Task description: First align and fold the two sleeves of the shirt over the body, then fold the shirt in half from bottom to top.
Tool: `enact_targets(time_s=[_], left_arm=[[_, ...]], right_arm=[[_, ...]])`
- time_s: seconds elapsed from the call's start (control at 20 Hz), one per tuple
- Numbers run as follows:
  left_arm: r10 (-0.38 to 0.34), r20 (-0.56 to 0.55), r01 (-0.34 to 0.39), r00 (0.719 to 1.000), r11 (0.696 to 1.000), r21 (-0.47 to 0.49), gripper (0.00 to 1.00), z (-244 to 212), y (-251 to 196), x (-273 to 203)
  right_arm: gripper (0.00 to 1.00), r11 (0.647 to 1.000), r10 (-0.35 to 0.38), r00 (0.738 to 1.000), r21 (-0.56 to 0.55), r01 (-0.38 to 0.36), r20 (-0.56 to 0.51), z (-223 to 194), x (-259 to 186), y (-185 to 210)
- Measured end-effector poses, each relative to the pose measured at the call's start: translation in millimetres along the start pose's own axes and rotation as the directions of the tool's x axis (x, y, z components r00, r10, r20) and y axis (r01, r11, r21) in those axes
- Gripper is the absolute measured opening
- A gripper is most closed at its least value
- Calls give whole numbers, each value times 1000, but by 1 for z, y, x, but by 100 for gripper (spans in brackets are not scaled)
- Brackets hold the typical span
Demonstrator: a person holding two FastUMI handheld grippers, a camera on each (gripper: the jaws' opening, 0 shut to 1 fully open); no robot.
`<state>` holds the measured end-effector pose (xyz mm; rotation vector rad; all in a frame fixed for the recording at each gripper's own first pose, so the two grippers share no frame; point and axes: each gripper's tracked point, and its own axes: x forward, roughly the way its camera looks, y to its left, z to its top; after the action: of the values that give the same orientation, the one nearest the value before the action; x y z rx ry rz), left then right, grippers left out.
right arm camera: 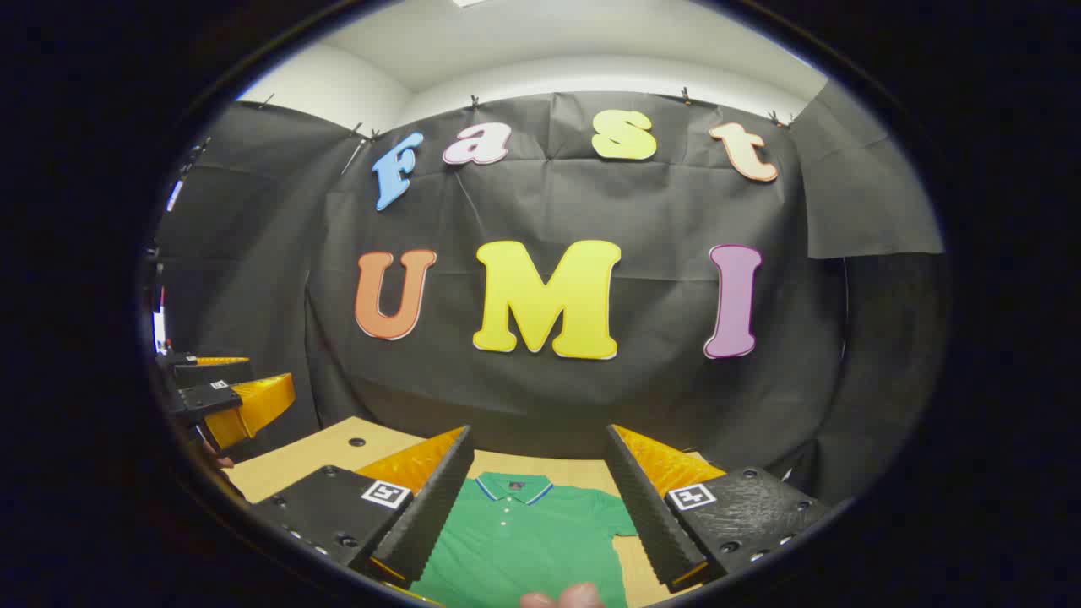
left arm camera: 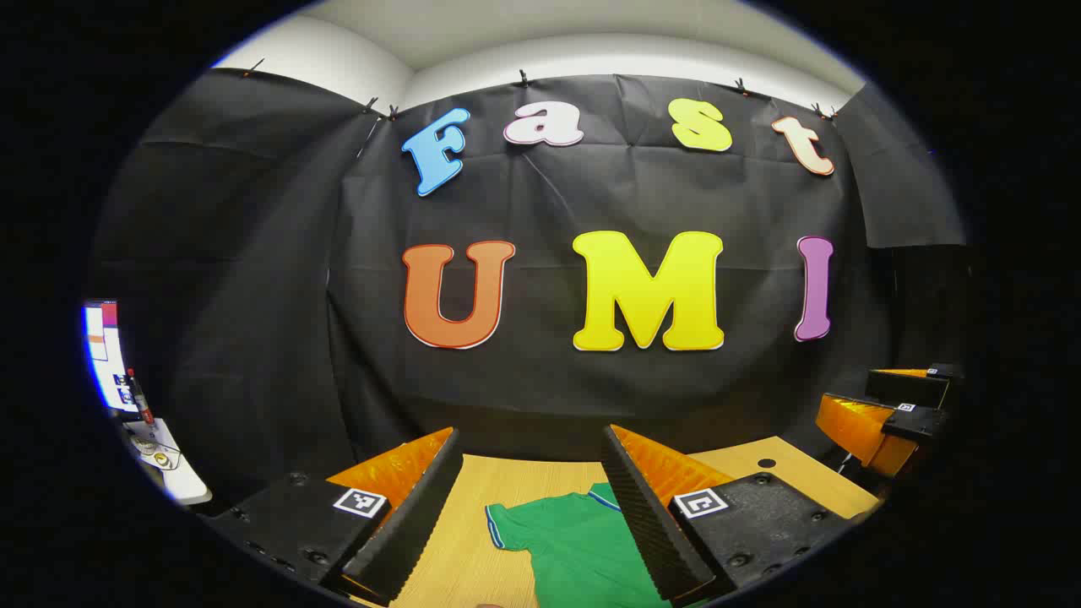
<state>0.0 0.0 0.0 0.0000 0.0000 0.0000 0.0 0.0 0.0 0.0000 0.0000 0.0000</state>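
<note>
The shirt [right arm camera: 524, 540] is running out of view below the fingers; the right finger [left arm camera: 650, 515] is hiding its collar.

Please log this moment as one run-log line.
shirt: flat on table, unfolded | left tongs: open, above | right tongs: open, above | folds: none yet

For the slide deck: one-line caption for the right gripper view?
Open right gripper raised above green polo shirt lying flat on wooden table, nothing grasped.
</note>
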Motion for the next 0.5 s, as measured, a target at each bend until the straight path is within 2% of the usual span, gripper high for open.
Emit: enact_targets(time_s=[0.35,0.4,0.5], left_arm=[[-14,8,14,1000,1000,7,100,0,-6,0],[-15,8,15,1000,1000,9,100,1,-7,-1],[-18,12,18,1000,1000,15,100,2,-9,-2]], right_arm=[[95,1000,-30,1000,5,30,9,-4,0,-10],[97,999,-32,999,4,32,10,-5,0,-12],[95,999,-42,999,2,42,12,-5,-2,-16]])
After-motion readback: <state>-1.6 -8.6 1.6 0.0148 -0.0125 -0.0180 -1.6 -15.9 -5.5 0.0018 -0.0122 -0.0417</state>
